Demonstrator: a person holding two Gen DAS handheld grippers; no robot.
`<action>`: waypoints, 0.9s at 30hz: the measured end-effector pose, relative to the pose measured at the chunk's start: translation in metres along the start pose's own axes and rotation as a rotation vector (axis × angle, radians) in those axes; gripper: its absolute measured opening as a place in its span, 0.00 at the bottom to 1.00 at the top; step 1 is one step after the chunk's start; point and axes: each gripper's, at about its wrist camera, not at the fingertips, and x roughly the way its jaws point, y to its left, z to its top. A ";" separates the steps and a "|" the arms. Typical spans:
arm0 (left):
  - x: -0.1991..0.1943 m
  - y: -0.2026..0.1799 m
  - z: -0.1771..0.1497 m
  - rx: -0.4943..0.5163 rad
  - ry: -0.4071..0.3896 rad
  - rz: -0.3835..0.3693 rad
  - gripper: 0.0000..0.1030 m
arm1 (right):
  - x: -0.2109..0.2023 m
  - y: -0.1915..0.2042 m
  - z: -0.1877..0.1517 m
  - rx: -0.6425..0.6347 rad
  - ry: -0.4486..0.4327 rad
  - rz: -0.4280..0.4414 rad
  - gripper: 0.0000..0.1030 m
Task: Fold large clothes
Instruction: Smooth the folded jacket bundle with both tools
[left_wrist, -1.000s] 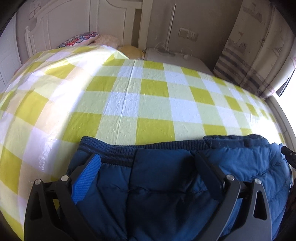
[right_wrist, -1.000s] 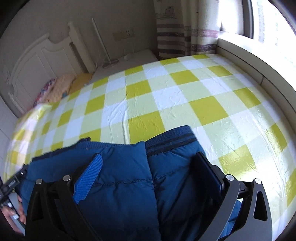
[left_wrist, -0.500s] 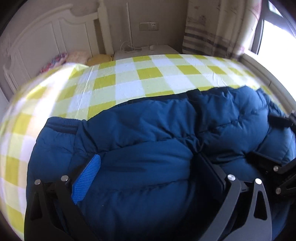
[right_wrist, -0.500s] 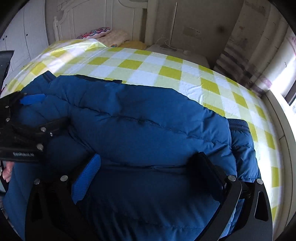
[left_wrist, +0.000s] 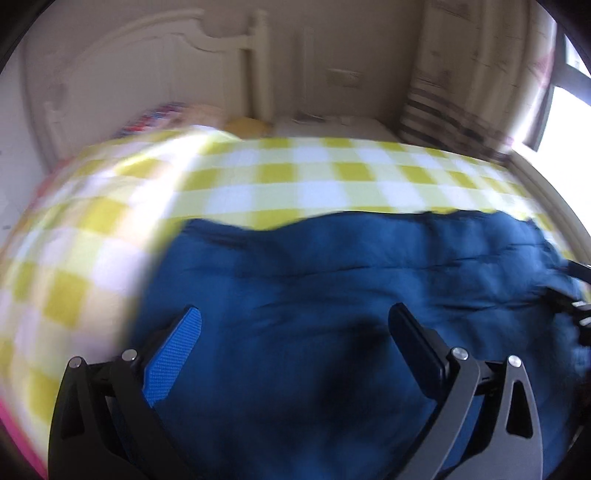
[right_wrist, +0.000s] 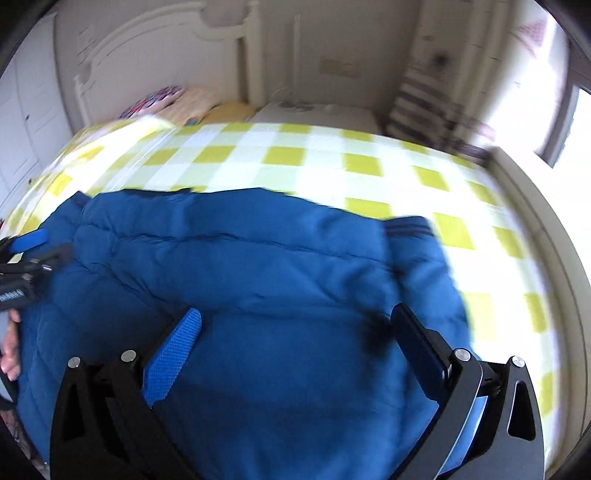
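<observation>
A blue puffer jacket (left_wrist: 351, 288) lies folded on the yellow and white checked bed (left_wrist: 295, 184). It also shows in the right wrist view (right_wrist: 258, 280), with a dark ribbed hem (right_wrist: 406, 225) at its far right. My left gripper (left_wrist: 295, 321) is open above the jacket's left part, nothing between its fingers. My right gripper (right_wrist: 295, 321) is open above the jacket's right part. The left gripper also shows at the left edge of the right wrist view (right_wrist: 33, 251). Both views are blurred by motion.
A white headboard (right_wrist: 155, 66) and pillows (right_wrist: 177, 103) stand at the far end of the bed. A white bedside table (right_wrist: 317, 114) and striped curtain (right_wrist: 424, 107) are at the back right. A window ledge (right_wrist: 535, 206) runs along the right side.
Both grippers have pulled back and up from the jacket. The views swung toward the headboard. The jacket lies flatter, with more checked sheet showing beyond it.
</observation>
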 end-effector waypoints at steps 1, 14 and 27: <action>0.005 0.013 -0.005 -0.021 0.008 0.066 0.98 | -0.001 -0.007 -0.004 0.013 0.000 -0.014 0.95; -0.053 -0.012 -0.016 -0.006 -0.126 -0.063 0.98 | -0.044 0.004 -0.023 -0.018 -0.117 0.097 0.95; -0.013 -0.075 -0.037 0.209 -0.033 -0.078 0.98 | -0.013 0.050 -0.049 -0.223 -0.058 0.161 0.96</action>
